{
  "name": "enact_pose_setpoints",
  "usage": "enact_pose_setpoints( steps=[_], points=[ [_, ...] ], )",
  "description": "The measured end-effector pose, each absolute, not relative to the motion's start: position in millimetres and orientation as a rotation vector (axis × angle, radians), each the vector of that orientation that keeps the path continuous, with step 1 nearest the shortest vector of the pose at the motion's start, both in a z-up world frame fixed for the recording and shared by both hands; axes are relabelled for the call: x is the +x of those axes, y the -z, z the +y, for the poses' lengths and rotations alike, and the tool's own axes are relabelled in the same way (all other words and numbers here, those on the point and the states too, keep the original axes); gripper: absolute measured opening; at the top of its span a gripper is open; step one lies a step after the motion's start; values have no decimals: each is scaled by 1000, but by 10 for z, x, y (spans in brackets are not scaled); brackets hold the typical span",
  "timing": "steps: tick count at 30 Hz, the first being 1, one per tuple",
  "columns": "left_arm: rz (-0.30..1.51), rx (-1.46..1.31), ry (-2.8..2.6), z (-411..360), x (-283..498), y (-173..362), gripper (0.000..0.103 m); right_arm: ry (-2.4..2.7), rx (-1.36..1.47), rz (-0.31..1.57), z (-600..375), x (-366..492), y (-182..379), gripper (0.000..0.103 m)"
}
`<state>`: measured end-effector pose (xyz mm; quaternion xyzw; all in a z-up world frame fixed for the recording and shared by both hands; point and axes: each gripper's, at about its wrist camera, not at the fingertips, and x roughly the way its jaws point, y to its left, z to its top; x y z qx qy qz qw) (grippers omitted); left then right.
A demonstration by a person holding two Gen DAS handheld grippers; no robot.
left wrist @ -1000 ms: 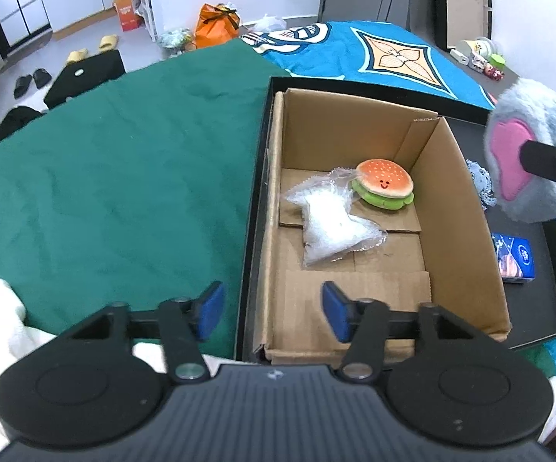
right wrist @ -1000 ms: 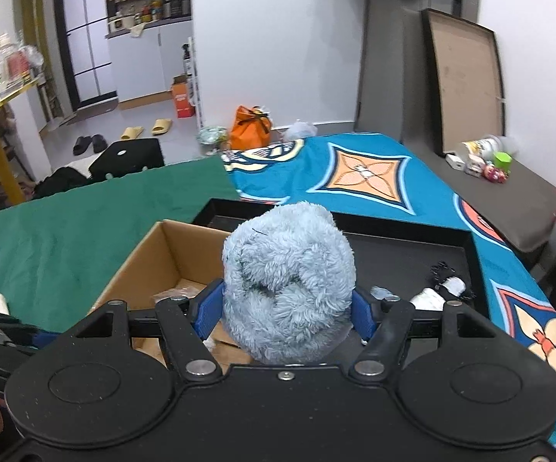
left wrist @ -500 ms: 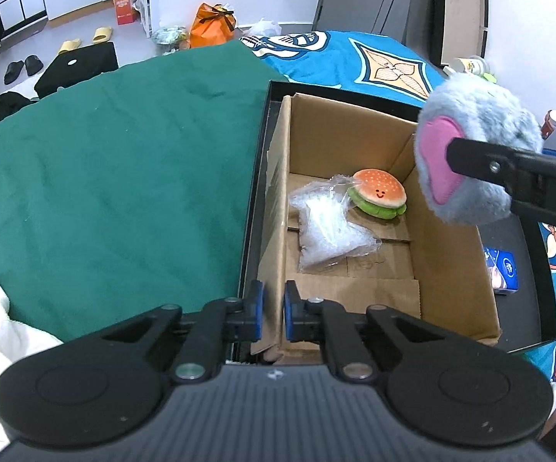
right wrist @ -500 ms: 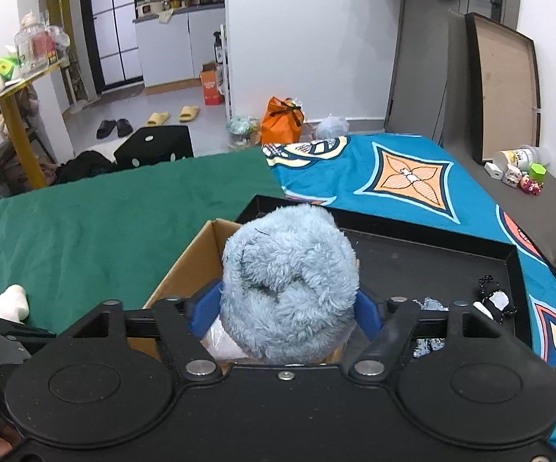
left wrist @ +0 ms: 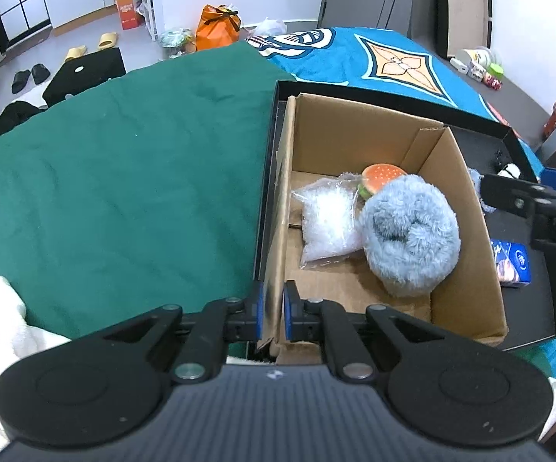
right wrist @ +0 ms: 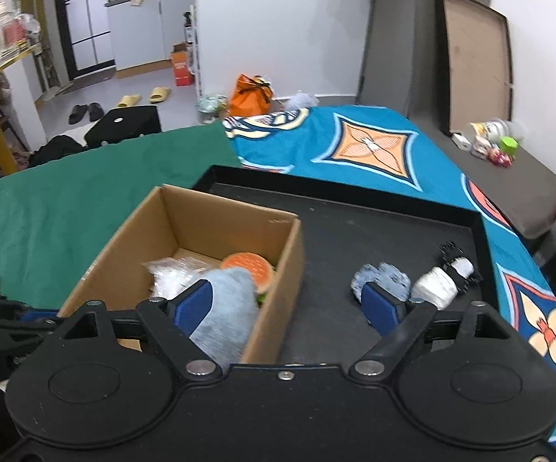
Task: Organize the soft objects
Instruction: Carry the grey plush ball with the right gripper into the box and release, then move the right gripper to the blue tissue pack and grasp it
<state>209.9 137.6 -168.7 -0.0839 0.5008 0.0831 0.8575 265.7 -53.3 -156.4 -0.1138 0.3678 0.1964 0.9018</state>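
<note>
A cardboard box (left wrist: 370,131) stands in a black tray (right wrist: 359,227). Inside lie a fluffy grey-blue plush (left wrist: 409,231), a burger toy (left wrist: 380,177) and a clear bag of white stuffing (left wrist: 326,219). My left gripper (left wrist: 272,312) is shut on the box's near left wall. My right gripper (right wrist: 289,308) is open and empty above the box's right wall; the plush (right wrist: 224,312) lies below its left finger. A small blue-grey plush (right wrist: 384,279) and a white-and-black toy (right wrist: 443,281) lie on the tray to the right.
A green cloth (left wrist: 116,177) covers the surface left of the tray, a blue patterned one (right wrist: 374,146) the right. A small blue packet (left wrist: 511,261) lies on the tray beside the box. A white cloth (left wrist: 0,319) is at the near left.
My right gripper opened and let the grey-blue plush drop into the box. My left gripper closed on the box's left wall and stays there.
</note>
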Motion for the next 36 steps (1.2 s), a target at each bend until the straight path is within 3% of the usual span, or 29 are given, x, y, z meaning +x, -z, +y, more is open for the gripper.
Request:
enact_pose_setpoints(
  steps=[7,10,15,17,26,36],
  points=[
    [1082,-139,-196,1344,2129,1681,14,-368,-208,784,-745,2690,1650,88],
    [1108,-121,-214,1321,2146,1709,21,-355,-189,800,-838,2715,1696,89],
    [1114,-90,-240,1249,2160,1712,45,-325,-167,810,-1009,2769,1769,92],
    [1116,-74,-244,1213,2180,1706,49,-311,-157,822,-1084,2796,1815,93],
    [1118,-13,-249,1037,2297,1704,55,-276,-142,872,-1314,2875,2065,103],
    [1140,63,-260,860,2435,1755,64,-253,-89,920,-1457,2987,2332,103]
  ],
)
